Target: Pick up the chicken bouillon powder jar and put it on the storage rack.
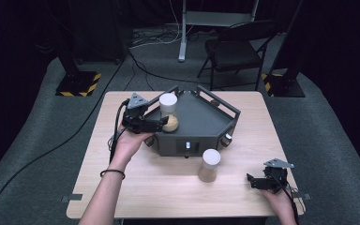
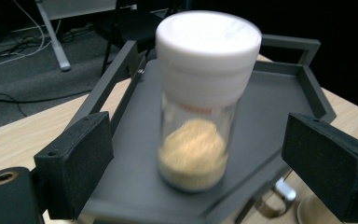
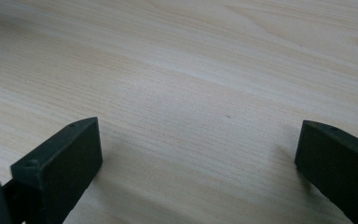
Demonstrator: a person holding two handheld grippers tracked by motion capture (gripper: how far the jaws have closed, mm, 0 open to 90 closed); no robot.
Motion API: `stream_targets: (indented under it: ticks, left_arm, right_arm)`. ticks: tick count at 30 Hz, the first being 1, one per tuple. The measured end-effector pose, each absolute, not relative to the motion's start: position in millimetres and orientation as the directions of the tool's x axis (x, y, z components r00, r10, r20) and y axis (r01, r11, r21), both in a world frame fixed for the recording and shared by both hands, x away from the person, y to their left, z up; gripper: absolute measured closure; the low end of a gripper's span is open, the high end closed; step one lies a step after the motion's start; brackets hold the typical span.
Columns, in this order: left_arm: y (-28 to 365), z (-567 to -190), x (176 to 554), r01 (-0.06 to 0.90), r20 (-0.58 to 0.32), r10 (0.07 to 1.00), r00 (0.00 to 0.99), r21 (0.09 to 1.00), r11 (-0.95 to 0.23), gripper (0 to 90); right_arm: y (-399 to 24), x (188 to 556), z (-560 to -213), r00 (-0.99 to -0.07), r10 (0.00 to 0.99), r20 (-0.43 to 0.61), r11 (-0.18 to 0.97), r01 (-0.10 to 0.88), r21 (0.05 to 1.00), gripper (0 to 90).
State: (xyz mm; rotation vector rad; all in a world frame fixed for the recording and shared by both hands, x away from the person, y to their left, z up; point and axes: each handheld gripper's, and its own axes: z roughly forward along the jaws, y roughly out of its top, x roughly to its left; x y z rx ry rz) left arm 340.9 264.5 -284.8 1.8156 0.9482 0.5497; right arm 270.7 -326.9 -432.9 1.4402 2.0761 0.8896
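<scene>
A clear jar with a white lid [image 1: 168, 112] [image 2: 200, 107], part full of tan grains, stands upright at the left corner of a dark grey tray [image 1: 201, 117] [image 2: 270, 107]. My left gripper [image 1: 161, 123] [image 2: 198, 144] is open at that corner, its jaws on either side of the jar with a gap to each pad. A second jar of the same kind [image 1: 209, 165] stands on the wooden table in front of the tray. My right gripper [image 1: 252, 182] [image 3: 198, 149] rests low near the table's front right corner, open over bare wood with nothing between its jaws.
The tray has raised rails along its sides and small knobs on its front wall [image 1: 187, 146]. The light wooden table [image 1: 168, 187] stands on grey carpet. A folding chair [image 1: 234, 47], a stand leg and cables lie beyond the far edge.
</scene>
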Motion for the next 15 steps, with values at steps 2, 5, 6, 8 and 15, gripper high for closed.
stream_targets:
  ticks: [2,5,6,8,15]
  left_arm:
    - [270.8,-289.6,333.4,0.360,-0.041,0.809,0.587,0.908,-0.215,6.8]
    - [282.4,-297.3,322.7,0.362,-0.040,0.813,0.581,0.907,-0.214,5.9]
    - [286.0,-300.5,318.8,0.359,-0.038,0.816,0.577,0.909,-0.211,5.9]
    - [292.2,-306.1,311.1,0.357,-0.030,0.822,0.568,0.909,-0.214,5.7]
    - [310.5,-333.6,287.6,0.376,-0.027,0.840,0.542,0.902,-0.214,4.9]
  right_arm:
    - [-326.9,270.7,-432.9,-0.347,0.938,-0.008,0.243,0.641,0.728,0.0]
    - [-327.0,270.7,-433.0,-0.347,0.938,-0.008,0.244,0.641,0.728,0.0]
    - [-326.9,270.7,-432.9,-0.347,0.938,-0.008,0.243,0.641,0.728,0.0]
    - [-326.9,270.7,-432.9,-0.347,0.938,-0.008,0.243,0.641,0.728,0.0]
    - [-327.0,270.7,-433.0,-0.347,0.938,-0.008,0.244,0.641,0.728,0.0]
